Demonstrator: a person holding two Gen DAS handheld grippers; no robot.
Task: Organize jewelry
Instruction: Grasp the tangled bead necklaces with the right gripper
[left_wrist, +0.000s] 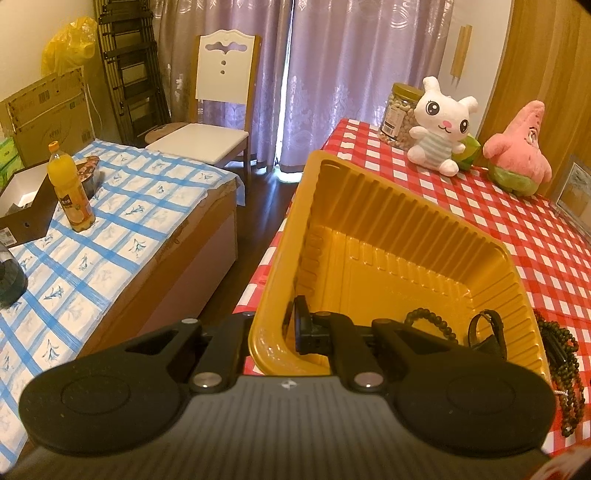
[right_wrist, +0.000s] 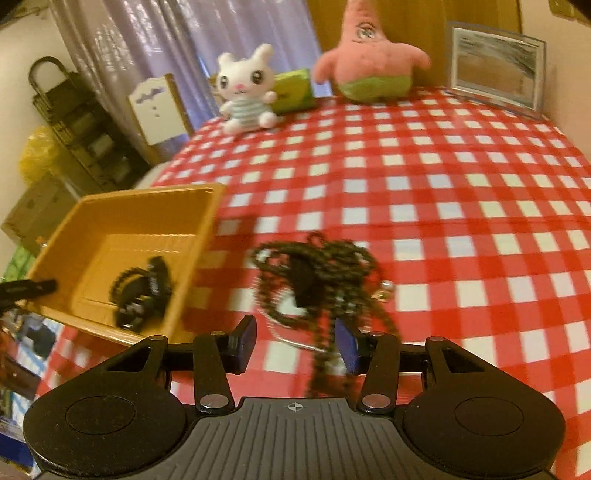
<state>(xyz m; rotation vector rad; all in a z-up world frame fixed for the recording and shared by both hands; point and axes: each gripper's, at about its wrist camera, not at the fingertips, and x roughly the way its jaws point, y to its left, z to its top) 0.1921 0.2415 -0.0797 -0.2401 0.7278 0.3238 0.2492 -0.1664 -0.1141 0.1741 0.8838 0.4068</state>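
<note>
While the left tongs (left_wrist: 275, 330) pinch the near wall of the yellow tray (left_wrist: 373, 206) at lower centre of the left wrist view, tilting it, a beaded bracelet (left_wrist: 430, 323) lies inside. Rightward, in the right wrist view, the right tongs (right_wrist: 295, 341) stand partly apart, empty, over tangled dark necklaces (right_wrist: 317, 273) on the checkered counter (right_wrist: 461, 192).
</note>
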